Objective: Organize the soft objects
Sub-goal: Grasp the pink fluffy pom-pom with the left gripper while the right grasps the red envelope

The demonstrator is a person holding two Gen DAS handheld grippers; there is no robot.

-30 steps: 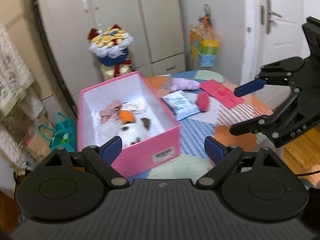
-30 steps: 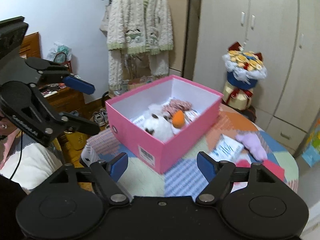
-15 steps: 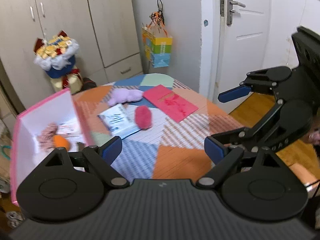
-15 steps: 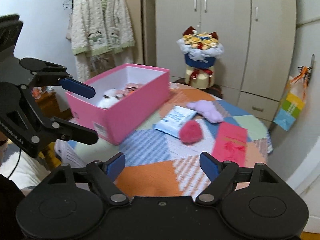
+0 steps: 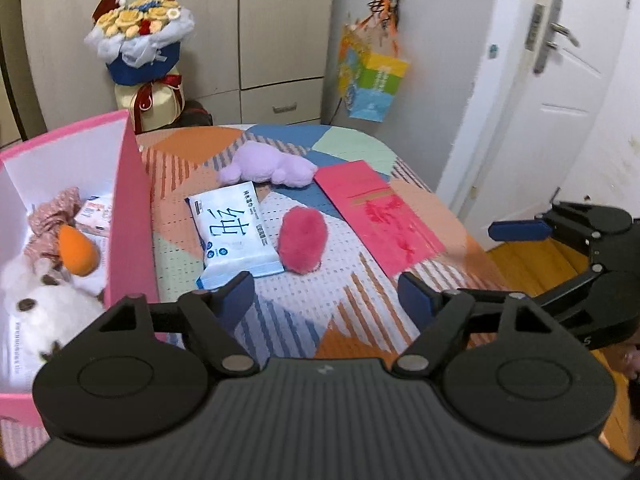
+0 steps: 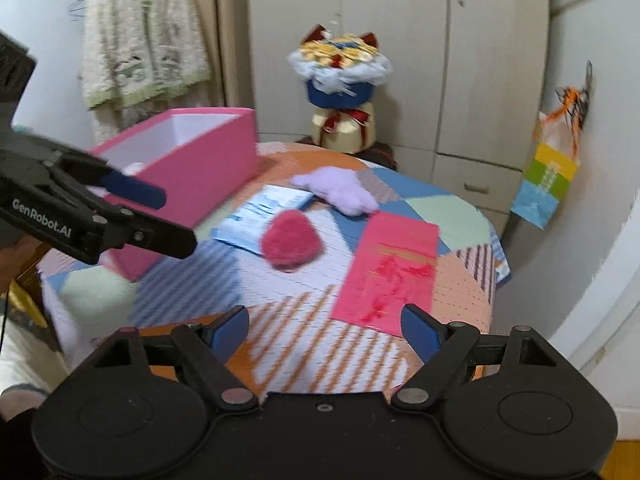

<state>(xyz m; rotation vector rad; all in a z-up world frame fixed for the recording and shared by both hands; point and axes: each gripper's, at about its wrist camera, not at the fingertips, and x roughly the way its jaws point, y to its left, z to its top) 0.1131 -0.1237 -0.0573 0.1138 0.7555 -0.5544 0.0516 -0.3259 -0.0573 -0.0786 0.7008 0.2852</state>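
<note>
A pink fluffy toy [image 5: 302, 238] [image 6: 291, 239] lies mid-table beside a white-blue tissue pack [image 5: 232, 234] [image 6: 264, 214]. A lilac plush [image 5: 269, 166] [image 6: 334, 190] lies behind them. A pink box [image 5: 130, 216] [image 6: 192, 168] at the left holds a white plush with an orange nose [image 5: 44, 292] and a pink patterned cloth [image 5: 54, 210]. My left gripper [image 5: 326, 294] is open and empty, above the table's near side. My right gripper [image 6: 326, 326] is open and empty, near the front edge by a red envelope [image 6: 390, 270] [image 5: 378, 216].
The round table has a patchwork cloth [image 5: 304, 324] [image 6: 192, 280]. A flower bouquet [image 5: 142, 54] [image 6: 340, 88] stands behind it by the wardrobe. A colourful bag [image 5: 372, 80] [image 6: 552, 176] hangs on the wall. A white door [image 5: 560, 92] is at the right. A cardigan [image 6: 140, 44] hangs at the left.
Both grippers have swung from the pink box toward the table's middle and right. The fluffy toy, tissue pack and envelope now sit in front of them. Both stay open.
</note>
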